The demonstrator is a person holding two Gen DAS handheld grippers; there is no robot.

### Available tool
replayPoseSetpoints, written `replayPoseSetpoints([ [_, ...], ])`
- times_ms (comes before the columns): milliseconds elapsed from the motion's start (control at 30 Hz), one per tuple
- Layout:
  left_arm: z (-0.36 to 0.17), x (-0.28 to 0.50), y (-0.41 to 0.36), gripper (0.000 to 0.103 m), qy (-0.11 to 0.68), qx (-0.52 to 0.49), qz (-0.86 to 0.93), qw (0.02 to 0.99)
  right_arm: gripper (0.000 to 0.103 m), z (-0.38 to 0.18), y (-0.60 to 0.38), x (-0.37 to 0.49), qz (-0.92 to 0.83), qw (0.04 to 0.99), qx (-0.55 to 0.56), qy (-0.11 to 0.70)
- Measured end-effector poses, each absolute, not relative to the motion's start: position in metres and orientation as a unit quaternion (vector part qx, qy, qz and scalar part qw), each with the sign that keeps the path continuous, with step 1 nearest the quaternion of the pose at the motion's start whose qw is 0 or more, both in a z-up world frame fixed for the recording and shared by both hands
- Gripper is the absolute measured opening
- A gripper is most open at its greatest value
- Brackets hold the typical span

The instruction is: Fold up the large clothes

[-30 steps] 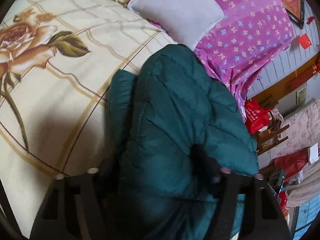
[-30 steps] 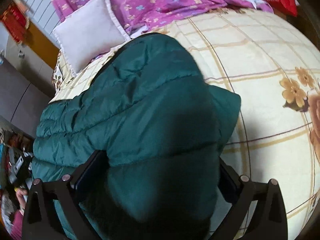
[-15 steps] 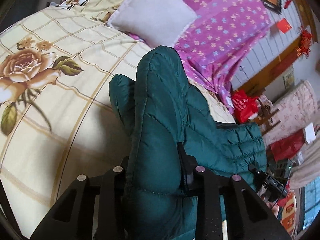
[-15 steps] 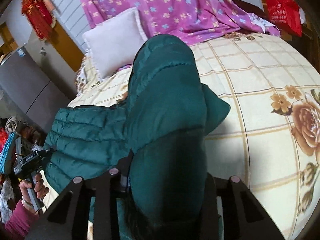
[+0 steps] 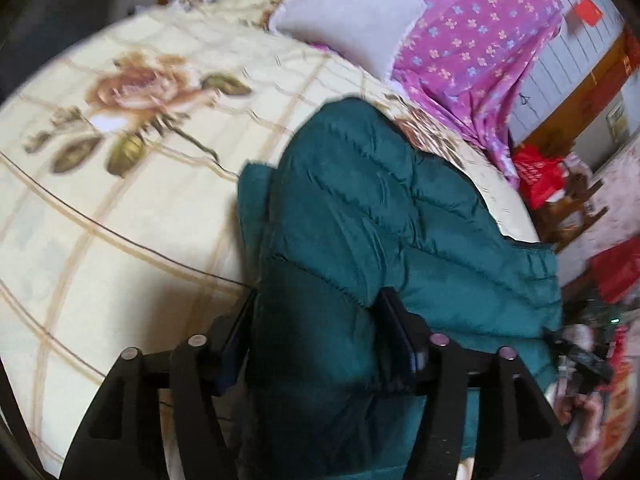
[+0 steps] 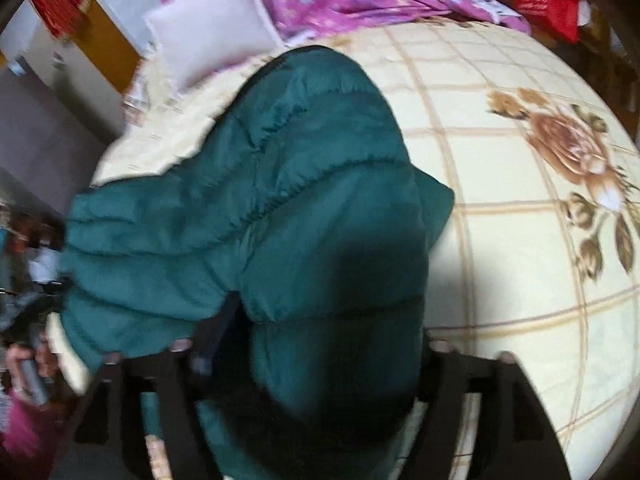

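A teal puffer jacket (image 5: 360, 220) lies mid-frame on the rose-print bedspread (image 5: 120, 220) (pillow (image 5: 344, 8) at upper centre). Both the left gripper (image 5: 316, 336) and right gripper (image 6: 320, 344) have jacket bulk between their opening jaws — whether the pads press on it I cannot tell.

A dark teal quilted puffer jacket (image 5: 360, 208) lies on the bed, bunched and partly folded over itself, its stitched channels puffed up. 1 rounded fold humps up in the middle, with a small flap (image 6: 434, 204) sticking out at its side. The rest spreads toward the bed's edge.
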State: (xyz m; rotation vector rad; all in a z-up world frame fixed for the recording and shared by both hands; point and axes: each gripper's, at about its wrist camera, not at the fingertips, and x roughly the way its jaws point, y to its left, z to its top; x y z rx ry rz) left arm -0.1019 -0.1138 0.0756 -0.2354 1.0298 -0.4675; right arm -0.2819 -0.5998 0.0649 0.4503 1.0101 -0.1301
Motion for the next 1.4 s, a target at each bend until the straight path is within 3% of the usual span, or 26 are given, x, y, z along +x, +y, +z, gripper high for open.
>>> replayPoseSetpoints([
  [400, 0.140, -0.175, -0.127, 0.044, 0.374, 0.004, -0.157, 0.914, 0.080, 0.132, -0.553, -0.330, -0.111, 0.887, 0.135, 0.428],
  [767, 0.125, -0.213, -0.166, 0.044, 0.375, -0.024, -0.175, 0.910, 0.083, 0.135, -0.483, -0.341, -0.079, 0.911, 0.152, 0.375],
  [1000, 0.118, -0.230, -0.183, 0.044, 0.374, -0.022, -0.180, 0.909, 0.089, 0.125, -0.460, -0.338, -0.075, 0.911, 0.158, 0.374],
  [1400, 0.109, -0.242, -0.186, 0.044, 0.364, -0.012, -0.152, 0.919, 0.089, 0.118, -0.433, -0.339, -0.086, 0.917, 0.113, 0.372],
])
